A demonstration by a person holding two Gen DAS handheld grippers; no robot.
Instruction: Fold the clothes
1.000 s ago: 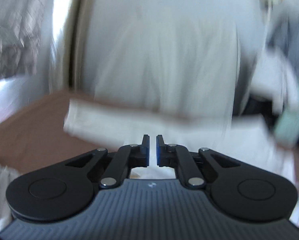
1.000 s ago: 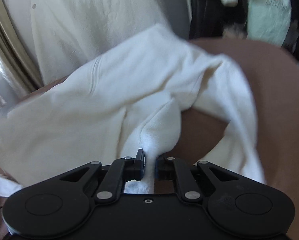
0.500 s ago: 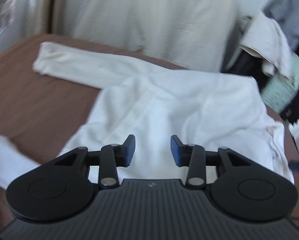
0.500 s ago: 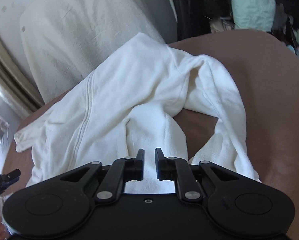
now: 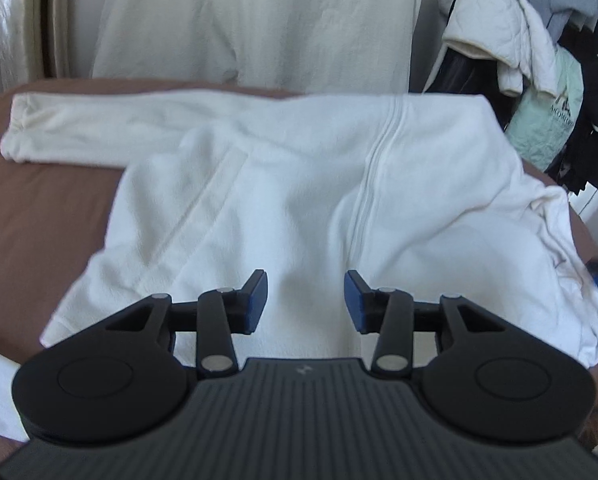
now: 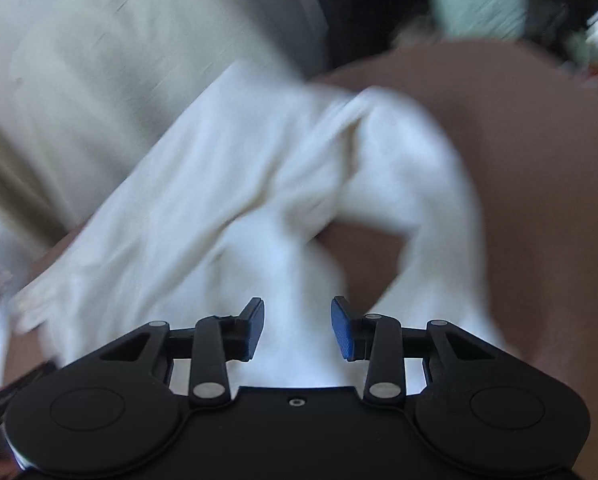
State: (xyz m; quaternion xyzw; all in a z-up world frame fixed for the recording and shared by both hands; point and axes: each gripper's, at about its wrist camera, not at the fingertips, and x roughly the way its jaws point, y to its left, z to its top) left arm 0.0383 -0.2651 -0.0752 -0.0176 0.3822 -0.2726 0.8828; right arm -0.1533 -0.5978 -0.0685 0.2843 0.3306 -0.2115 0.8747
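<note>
Left gripper [image 5: 305, 300]: black housing was noted, with a grey ribbed plate at the centre bearing a small pale mark near its front edge. Two round black discs were seen either side of that plate. Black linkage bars were fixed by silver pivot pins; the fingers [image 5: 255, 300] were faced with blue pads.

Right gripper [image 6: 297, 328]: the same black linkage, silver pins and blue-padded fingers [image 6: 341, 330] were recorded, but the centre plate was smooth black, with one small screw near its front edge.

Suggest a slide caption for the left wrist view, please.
Left gripper opening above a white sweatshirt spread on the brown bed.
</note>
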